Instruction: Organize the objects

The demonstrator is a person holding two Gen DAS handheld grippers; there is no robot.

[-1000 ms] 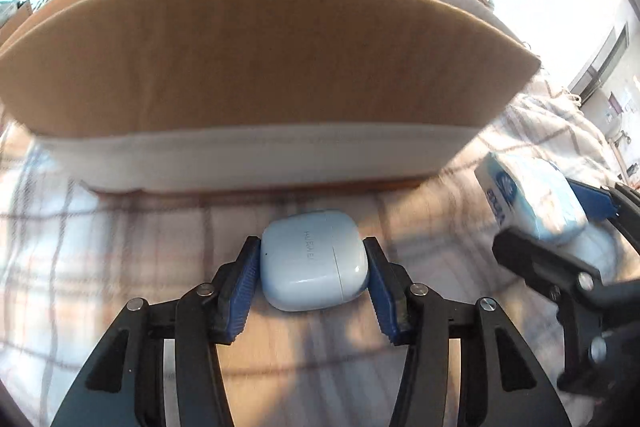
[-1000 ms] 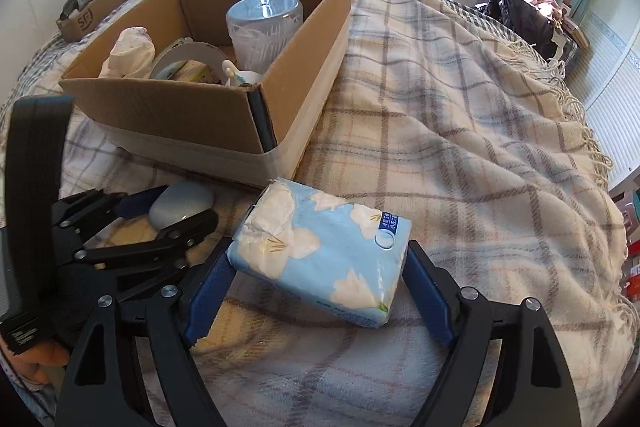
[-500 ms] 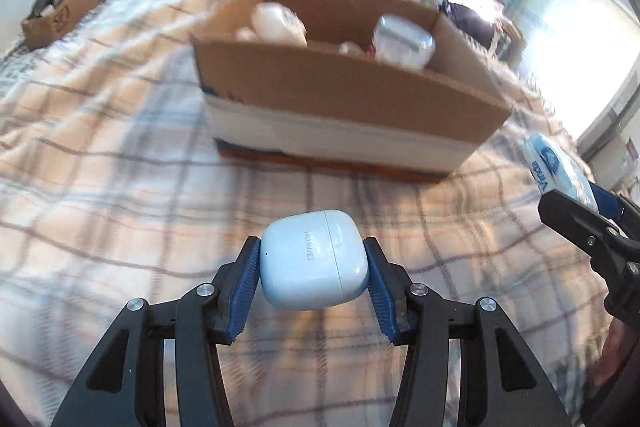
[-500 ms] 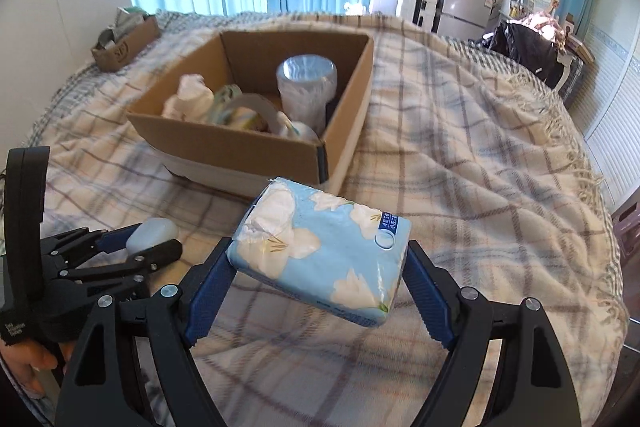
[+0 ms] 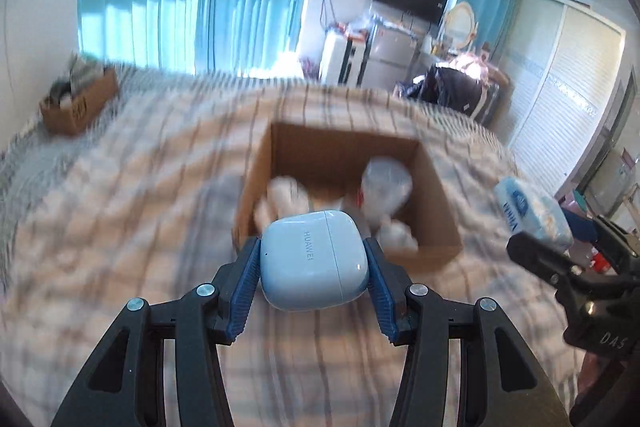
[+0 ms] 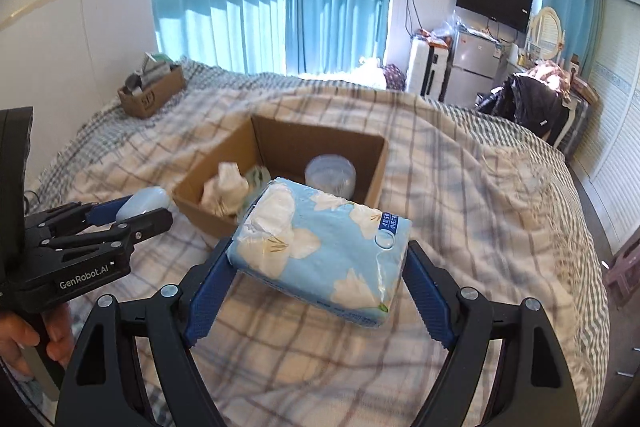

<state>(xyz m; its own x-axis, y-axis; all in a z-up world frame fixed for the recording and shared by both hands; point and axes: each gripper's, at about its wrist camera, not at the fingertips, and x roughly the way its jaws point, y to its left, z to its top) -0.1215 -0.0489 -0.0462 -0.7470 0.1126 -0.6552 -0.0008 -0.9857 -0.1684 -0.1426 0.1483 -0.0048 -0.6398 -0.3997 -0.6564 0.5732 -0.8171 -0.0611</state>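
My left gripper (image 5: 314, 261) is shut on a pale blue earbud case (image 5: 314, 259), held in the air in front of the open cardboard box (image 5: 444, 211). My right gripper (image 6: 316, 263) is shut on a light blue tissue pack with white flowers (image 6: 320, 251), also lifted above the bed, just short of the box (image 6: 316, 143). In the right wrist view, the left gripper (image 6: 132, 213) shows at the left with the case (image 6: 142, 201) between its pads. The tissue pack (image 5: 532, 209) appears at the right edge of the left wrist view.
The box holds a clear plastic jar (image 6: 330, 173), a crumpled white bundle (image 6: 224, 187) and other small items. It sits on a plaid blanket (image 6: 460, 187) over a bed. A smaller cardboard box (image 6: 154, 91) stands at the far left. A hand (image 6: 24, 343) grips the left tool.
Both grippers have risen with their loads. The box was seen side-on and now I look down into it. The left view is now motion-blurred.
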